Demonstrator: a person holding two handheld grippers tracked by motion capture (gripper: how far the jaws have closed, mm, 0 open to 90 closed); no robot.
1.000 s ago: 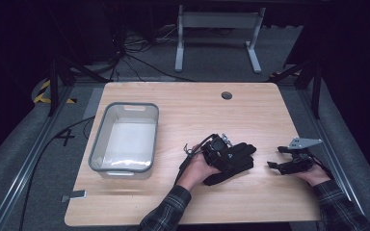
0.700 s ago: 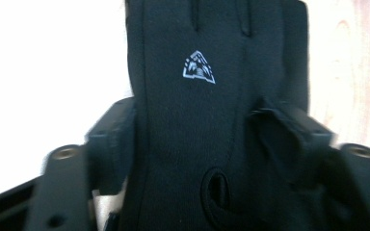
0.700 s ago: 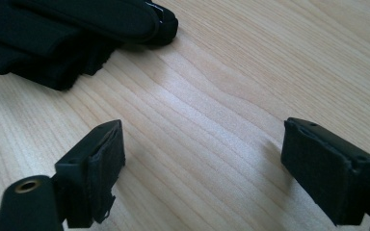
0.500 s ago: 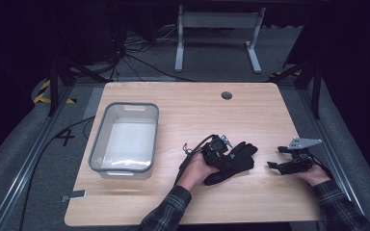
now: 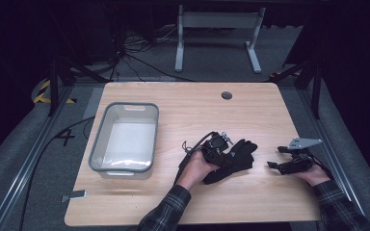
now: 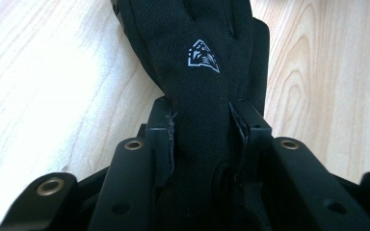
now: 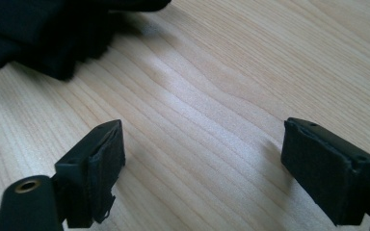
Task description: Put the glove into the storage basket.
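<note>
Black glove [image 6: 200, 62], pinched between the pads of the left claw [image 6: 200, 130], whose jaws have just been closing; it lies on the wooden worktop [image 5: 250, 110]; right claw [image 7: 202, 159] spread, empty, beside it; grey bin [image 5: 125, 137] beyond the left claw.

High view: fixed above the person's side, looking forward and down over the whole table [image 5: 270, 202], far back. Left gripper view: rides low, very close, facing along its jaws at the black glove [image 6: 197, 62] on the wood. Right gripper view: equally near, grazing the tabletop; shares the glove's edge [image 7: 43, 33] with both others.
</note>
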